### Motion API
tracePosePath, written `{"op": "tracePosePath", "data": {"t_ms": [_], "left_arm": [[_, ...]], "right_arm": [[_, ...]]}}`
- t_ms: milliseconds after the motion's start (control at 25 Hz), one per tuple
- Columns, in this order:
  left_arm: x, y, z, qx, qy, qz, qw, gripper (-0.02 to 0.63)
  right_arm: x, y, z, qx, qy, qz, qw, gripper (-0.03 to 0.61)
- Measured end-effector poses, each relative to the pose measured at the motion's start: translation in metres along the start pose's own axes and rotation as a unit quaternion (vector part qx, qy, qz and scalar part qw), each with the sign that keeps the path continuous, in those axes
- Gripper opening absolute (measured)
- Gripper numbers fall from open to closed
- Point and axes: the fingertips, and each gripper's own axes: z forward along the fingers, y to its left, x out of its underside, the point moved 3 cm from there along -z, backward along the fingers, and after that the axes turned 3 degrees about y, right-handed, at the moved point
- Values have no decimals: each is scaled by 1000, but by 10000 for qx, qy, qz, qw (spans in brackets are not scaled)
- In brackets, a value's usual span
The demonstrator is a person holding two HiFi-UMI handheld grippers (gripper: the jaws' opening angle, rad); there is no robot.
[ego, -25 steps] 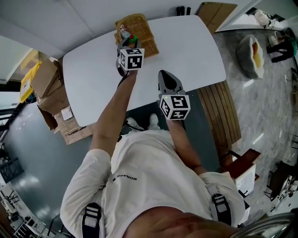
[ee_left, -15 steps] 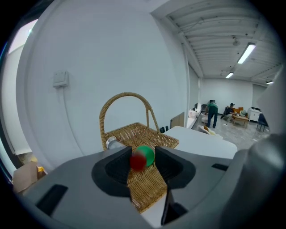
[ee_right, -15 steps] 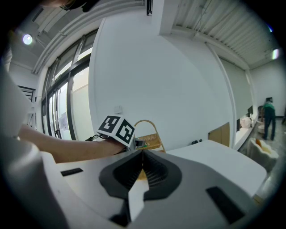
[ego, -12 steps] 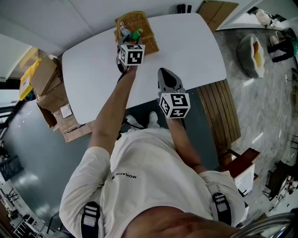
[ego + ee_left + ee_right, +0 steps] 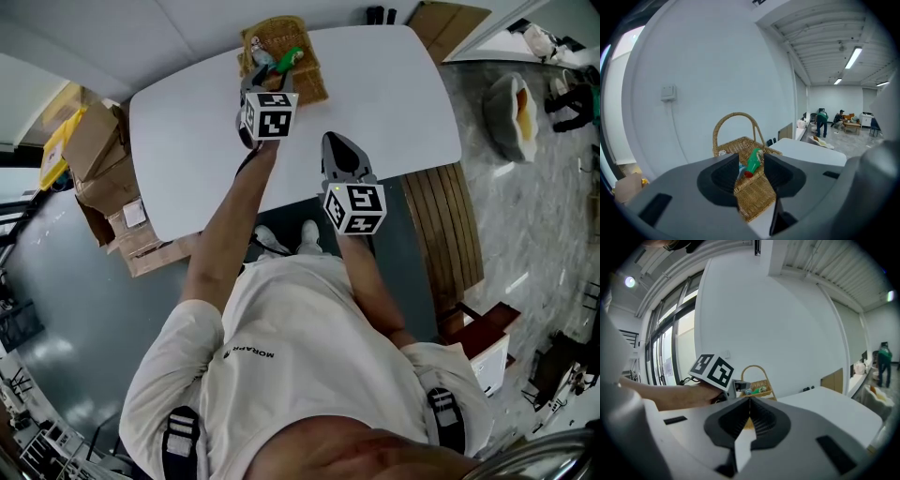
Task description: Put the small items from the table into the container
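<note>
- Table: white, smooth, oblong with rounded corners; its top is bare apart from the basket at the far edge.
- Left arm: bare forearm stretched nearly straight across the table from the near edge towards the basket.
- Right arm: bent and drawn in closer to the body; its tool sits over the table's near edge, well apart from the basket.
- Basket: woven wicker, tan, roughly rectangular with a tall arched handle; it stands on the far part of the table, left of centre, straight ahead of the left tool.
- Left gripper: grey moulded body with a black-and-white marker cube; tilted slightly downward at the basket; its jaws stand apart and are opening; the claw is released, the pads touching nothing; the basket and bottle show through the gap, beyond the tips.
- Right gripper: same grey build; ribbed black pads pressed together, clenched on nothing.
- Green bottle: glossy plastic, tapering to a red cap; it lies on its side inside the basket, cap end towards the person.
- Pale item: also inside the basket, left of the bottle; too small to identify.
</note>
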Motion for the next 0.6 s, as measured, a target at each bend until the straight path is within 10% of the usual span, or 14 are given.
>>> {"op": "tracePosePath", "data": {"t_ms": [280, 600], "left_arm": [[4, 6, -48, -126, -317, 29, 9994, 28], [13, 0, -116, -213, -637, 44, 9977, 3]], "right_arm": [[-3, 13, 2, -88, -41, -71, 9999, 11], [-13, 33, 4, -318, -153, -184, 9992, 11]]}}
